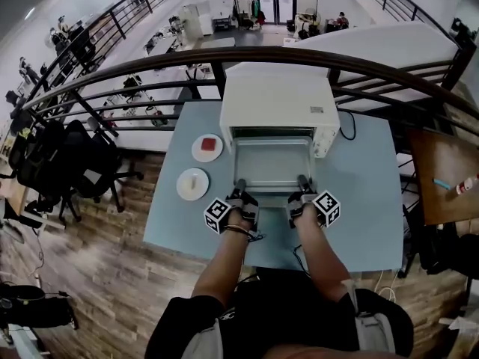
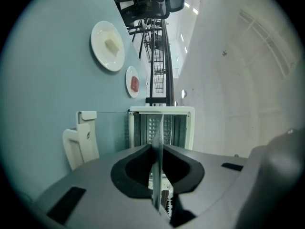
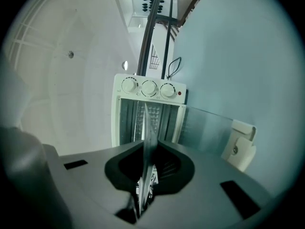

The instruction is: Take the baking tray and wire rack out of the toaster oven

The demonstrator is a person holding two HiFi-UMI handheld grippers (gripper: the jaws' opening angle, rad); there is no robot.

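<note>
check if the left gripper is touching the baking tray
Touching. In the left gripper view, the left gripper has its jaws pinched on the thin edge of the baking tray, with no gap on either side.

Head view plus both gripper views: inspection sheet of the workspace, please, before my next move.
Surface: pale blue table.
Job's things: toaster oven, door open; baking tray drawn out before its mouth; wire rack not made out.
Clutter: two white plates left of the oven, a morsel on each.
Grippers: left gripper and right gripper each shut on the tray's near rim.
Cables: black cord right of the oven.
Surroundings: railing behind the table, lower floor beyond.
</note>
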